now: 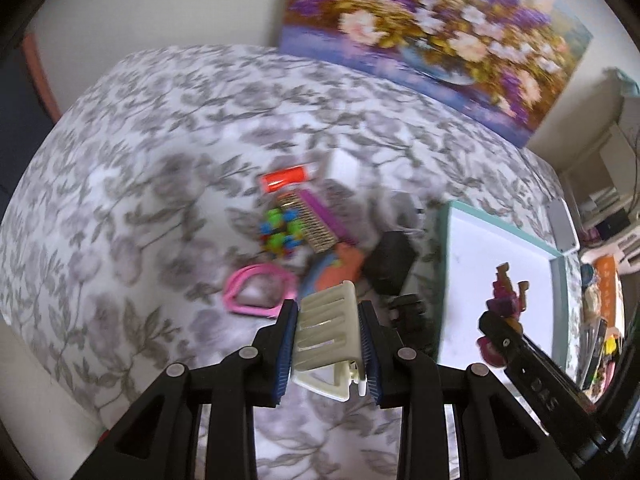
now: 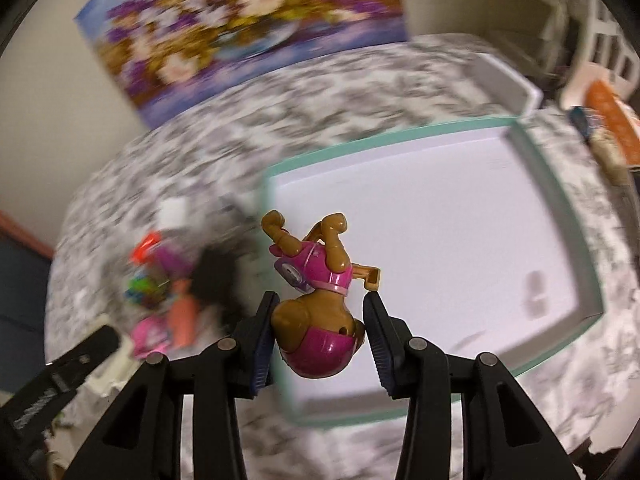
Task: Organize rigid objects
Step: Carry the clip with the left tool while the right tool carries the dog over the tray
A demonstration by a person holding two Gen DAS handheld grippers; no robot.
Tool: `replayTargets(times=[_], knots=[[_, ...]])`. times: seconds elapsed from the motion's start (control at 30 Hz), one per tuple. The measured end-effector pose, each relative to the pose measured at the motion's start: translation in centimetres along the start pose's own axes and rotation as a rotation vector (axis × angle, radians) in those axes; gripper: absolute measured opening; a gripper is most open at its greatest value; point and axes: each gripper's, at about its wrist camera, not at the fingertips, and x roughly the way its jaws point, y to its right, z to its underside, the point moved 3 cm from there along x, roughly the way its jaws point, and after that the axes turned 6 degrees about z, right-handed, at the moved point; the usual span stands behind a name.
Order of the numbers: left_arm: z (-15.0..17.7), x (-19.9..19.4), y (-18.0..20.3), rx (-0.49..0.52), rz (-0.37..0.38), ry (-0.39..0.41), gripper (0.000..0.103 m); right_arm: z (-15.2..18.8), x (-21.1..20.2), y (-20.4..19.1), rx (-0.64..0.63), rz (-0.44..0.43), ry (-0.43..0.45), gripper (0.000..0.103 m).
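- Your left gripper point(image 1: 328, 344) is clamped on a cream slotted clip point(image 1: 326, 336); both blue pads press its sides, and it sits lifted above the bedspread point(image 1: 120, 160).
- Your right gripper point(image 2: 320, 328) pinches a toy dog figure point(image 2: 316, 300), brown with a pink outfit. The pads grip its pink helmeted head, so it hangs upside down, legs pointing away from the camera.
- The figure hangs over the near left corner of the teal-rimmed tray point(image 2: 576, 216); whether it touches the white floor, you cannot tell.
- From the left wrist, the same figure point(image 1: 506, 292) shows over the tray point(image 1: 442, 264), with the right gripper's black finger point(image 1: 516, 344) beneath it.
- The tray interior is white, with only a couple of faint smudges near its right wall in the right wrist view.
- Just beyond the clip lies the pile: pink ring-shaped piece point(image 1: 258, 288), orange piece point(image 1: 344, 268), black boxy item point(image 1: 390, 264) beside the tray's left rim.
- Farther out: a cluster of green and multicoloured beads point(image 1: 282, 232), a woven-textured strip point(image 1: 310, 220) against a purple comb point(image 1: 326, 216), then a red-orange tube point(image 1: 284, 178) and a small white box point(image 1: 342, 166).
- All of it rests on the grey leaf-patterned bedspread; the pile is blurred in the right wrist view.
- A floral painting point(image 1: 432, 32) leans against the wall at the bed's far edge.
- A shallow white lid or box point(image 2: 508, 80) lies past the tray's far corner.
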Motion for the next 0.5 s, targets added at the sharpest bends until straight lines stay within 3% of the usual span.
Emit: replayTargets(times=[0.23,0.5], knots=[[-1.2,2.6,6.1,0.087,0.040,-0.034,0.033,-1.9,1.2,6.0,0.144,0.054,-0.015,0.045],[-1.6,6.4,12.3,0.174,0.073,-0.071,0.033,-3.3,1.8,9.7,0.227,0.096,0.002,0.045]])
